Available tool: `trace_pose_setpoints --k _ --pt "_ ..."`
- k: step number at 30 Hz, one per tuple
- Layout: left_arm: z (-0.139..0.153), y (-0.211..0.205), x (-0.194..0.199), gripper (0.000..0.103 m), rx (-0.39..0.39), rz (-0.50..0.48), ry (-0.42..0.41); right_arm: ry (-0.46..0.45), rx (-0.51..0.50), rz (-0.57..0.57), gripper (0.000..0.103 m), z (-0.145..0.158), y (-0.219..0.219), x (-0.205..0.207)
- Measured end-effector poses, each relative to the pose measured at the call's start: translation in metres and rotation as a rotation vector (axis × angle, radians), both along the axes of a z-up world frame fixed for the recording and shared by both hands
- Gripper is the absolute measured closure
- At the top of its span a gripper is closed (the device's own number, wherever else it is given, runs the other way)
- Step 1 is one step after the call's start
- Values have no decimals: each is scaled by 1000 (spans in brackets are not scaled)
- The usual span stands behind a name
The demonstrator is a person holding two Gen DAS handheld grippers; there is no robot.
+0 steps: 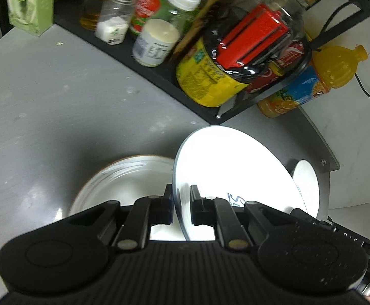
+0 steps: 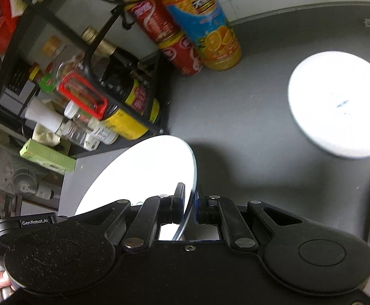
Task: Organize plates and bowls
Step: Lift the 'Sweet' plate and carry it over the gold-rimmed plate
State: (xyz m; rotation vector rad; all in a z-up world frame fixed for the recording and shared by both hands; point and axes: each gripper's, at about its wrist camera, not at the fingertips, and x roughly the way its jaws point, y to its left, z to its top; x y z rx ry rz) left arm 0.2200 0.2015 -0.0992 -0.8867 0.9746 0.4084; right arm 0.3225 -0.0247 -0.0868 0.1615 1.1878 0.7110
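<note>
Between your left gripper's jaws you pinched a white plate by its rim; your right gripper clamped the opposite edge. Uneven hand motion could have twisted it loose onto the bowl below.

plate: white, blue mark | table: grey | juice bottle: orange, blue label

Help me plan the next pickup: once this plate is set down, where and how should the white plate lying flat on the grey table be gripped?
Grip the white plate by its thin rim, at the edge nearest the right gripper. It lies flat on the grey table, so probably only the rim fits between the jaws; come in low from the side.
</note>
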Motion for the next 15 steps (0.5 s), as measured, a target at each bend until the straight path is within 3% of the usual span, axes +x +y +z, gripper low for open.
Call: trace_pose_setpoints --k 15 --pt "-20 15 -42 93 -34 47 30 13 -44 50 95 -14 25 -30"
